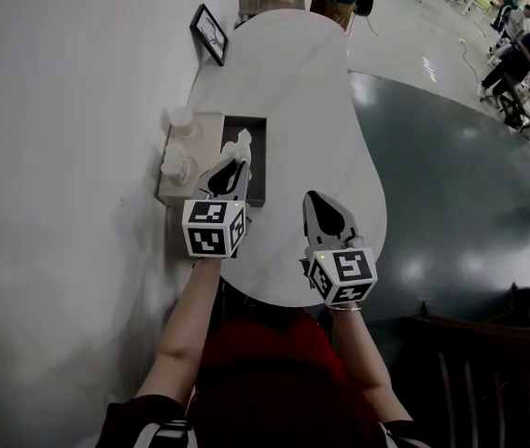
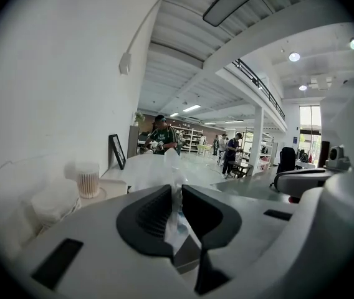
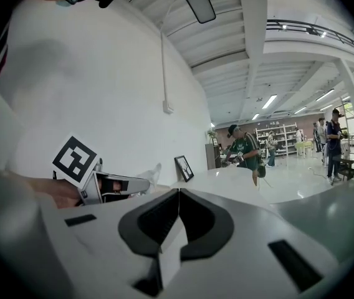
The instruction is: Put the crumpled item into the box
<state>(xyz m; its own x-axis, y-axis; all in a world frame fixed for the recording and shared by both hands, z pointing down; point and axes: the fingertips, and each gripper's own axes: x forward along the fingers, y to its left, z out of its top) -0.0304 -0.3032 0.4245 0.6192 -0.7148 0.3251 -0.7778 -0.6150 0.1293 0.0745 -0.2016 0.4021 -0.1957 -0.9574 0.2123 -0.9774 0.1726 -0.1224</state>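
One white table below: left gripper clamps crumpled item, right gripper jaws together.

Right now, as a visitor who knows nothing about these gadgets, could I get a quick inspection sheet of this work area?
Surface: white rounded table.
Job's things: open dark box near the table's left edge; the crumpled item, clear and plastic-looking, is held over it and not yet let go.
Clutter: two small jars beside the box; a picture frame further back.
Grippers: left gripper shut on the crumpled item; right gripper shut with nothing in it, over the table.
Cables: nothing seen on the table.
Surroundings: white wall on the left, dark shiny floor on the right, people far off.
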